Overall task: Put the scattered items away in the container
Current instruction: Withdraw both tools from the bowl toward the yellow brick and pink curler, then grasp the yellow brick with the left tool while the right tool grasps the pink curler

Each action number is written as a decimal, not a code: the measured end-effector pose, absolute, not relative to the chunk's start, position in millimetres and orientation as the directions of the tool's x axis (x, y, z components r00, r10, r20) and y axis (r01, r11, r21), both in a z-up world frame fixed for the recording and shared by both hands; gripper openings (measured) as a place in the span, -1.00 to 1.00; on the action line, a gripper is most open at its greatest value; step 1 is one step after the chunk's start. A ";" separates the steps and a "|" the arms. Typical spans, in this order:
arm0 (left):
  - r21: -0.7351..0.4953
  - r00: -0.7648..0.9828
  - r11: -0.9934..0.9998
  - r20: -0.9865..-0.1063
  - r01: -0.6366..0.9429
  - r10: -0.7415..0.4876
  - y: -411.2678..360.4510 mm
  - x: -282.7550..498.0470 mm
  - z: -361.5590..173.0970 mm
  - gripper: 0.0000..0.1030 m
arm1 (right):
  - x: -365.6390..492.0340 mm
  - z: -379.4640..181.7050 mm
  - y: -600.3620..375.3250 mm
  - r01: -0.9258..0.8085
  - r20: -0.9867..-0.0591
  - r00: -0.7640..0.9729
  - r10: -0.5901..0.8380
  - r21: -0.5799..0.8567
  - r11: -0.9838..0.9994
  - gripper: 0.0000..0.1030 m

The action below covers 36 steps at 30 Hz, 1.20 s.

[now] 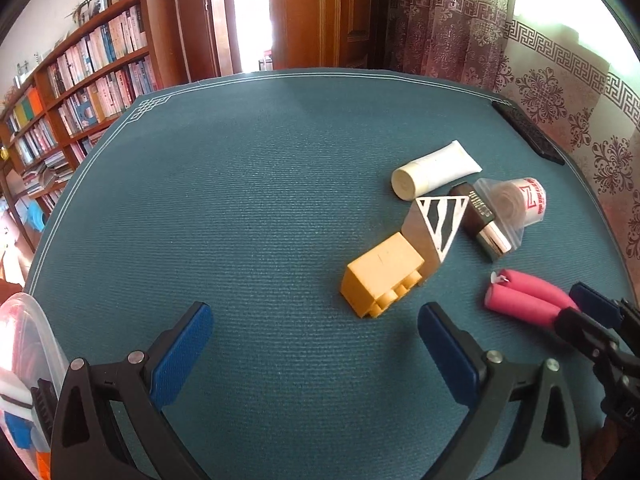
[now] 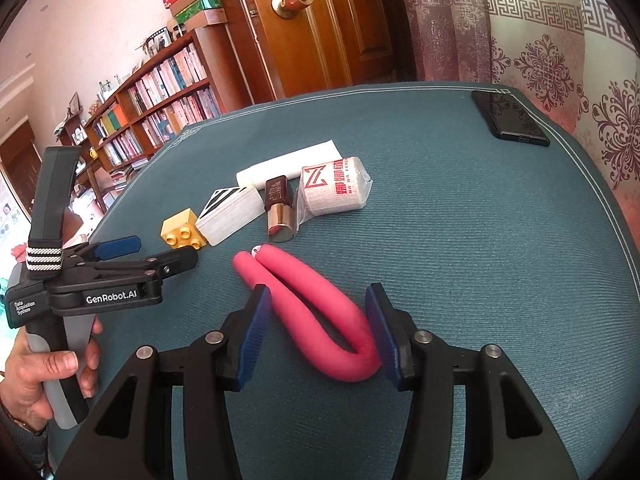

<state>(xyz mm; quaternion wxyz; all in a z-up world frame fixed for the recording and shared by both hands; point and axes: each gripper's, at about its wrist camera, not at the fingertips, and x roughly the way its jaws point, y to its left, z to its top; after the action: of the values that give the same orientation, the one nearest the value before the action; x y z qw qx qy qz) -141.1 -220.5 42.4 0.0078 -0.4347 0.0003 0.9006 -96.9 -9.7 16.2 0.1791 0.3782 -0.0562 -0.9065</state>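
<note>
The scattered items lie on the teal mat: a yellow brick (image 1: 384,276) (image 2: 182,230), a striped triangular block (image 1: 436,220) (image 2: 228,212), a white tube (image 1: 436,168) (image 2: 288,166), a brown bottle (image 1: 480,216) (image 2: 278,208), a bagged bandage roll (image 1: 520,200) (image 2: 334,186) and a folded pink foam rod (image 1: 524,296) (image 2: 320,316). My right gripper (image 2: 318,296) (image 1: 586,316) straddles the rod's bend, jaws half open, and the rod is not squeezed. My left gripper (image 1: 316,316) (image 2: 160,252) hangs wide open near the brick. The clear container (image 1: 24,344) sits at far left.
A black phone (image 1: 528,132) (image 2: 510,120) lies at the mat's far right corner. A hand (image 2: 52,368) holds the left gripper's handle. Behind the table stand a bookshelf (image 1: 80,92), a wooden door (image 2: 320,20) and a curtain (image 2: 560,60).
</note>
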 end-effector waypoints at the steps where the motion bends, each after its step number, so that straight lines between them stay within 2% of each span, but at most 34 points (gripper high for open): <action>1: -0.011 -0.622 -1.000 -0.783 -0.013 0.016 -221.0 -143.3 41.9 0.99 | -97.0 16.2 -9.1 0.283 -0.664 -0.649 -0.371 0.241 -0.928 0.03; 10: 0.019 -0.668 -0.998 -0.743 -0.061 0.027 -210.3 -153.3 43.6 0.99 | -95.6 15.4 -9.3 0.280 -0.662 -0.651 -0.372 0.245 -0.928 0.03; 11: 0.021 -0.661 -0.997 -0.749 -0.068 0.029 -209.2 -155.2 42.0 0.94 | -95.4 15.2 -9.2 0.279 -0.662 -0.651 -0.371 0.247 -0.928 0.03; 19: 0.015 -0.662 -0.995 -0.747 -0.103 0.057 -205.8 -153.5 42.0 0.38 | -96.6 15.3 -9.3 0.273 -0.659 -0.654 -0.372 0.253 -0.928 0.09; 24: 0.012 -0.666 -0.993 -0.742 -0.120 0.071 -200.2 -147.7 43.8 -0.20 | -98.2 15.6 -8.7 0.268 -0.660 -0.652 -0.373 0.259 -0.928 0.12; 29: -0.006 -0.661 -0.993 -0.745 -0.120 0.084 -202.0 -135.6 44.2 -0.22 | -105.4 15.0 -10.4 0.270 -0.673 -0.637 -0.375 0.260 -0.927 0.14; 31: -0.010 -0.660 -0.993 -0.747 -0.118 0.086 -203.4 -130.2 44.4 -0.22 | -109.1 12.1 -15.9 0.287 -0.692 -0.617 -0.375 0.245 -0.926 0.26; 33: -0.012 -0.658 -0.993 -0.748 -0.118 0.087 -203.7 -125.6 44.8 -0.22 | -107.3 12.6 -23.5 0.304 -0.698 -0.619 -0.360 0.209 -0.929 0.35; 36: -0.017 -0.656 -0.993 -0.750 -0.118 0.091 -204.5 -119.6 44.6 -0.22 | -103.5 12.0 -35.0 0.320 -0.713 -0.625 -0.318 0.137 -0.938 0.35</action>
<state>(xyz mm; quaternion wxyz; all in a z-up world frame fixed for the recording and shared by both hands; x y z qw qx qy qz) -119.6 -204.5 44.6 0.0573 -0.4110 0.0166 0.9097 -103.5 -35.0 12.0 0.1767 0.3955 0.0013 -0.9013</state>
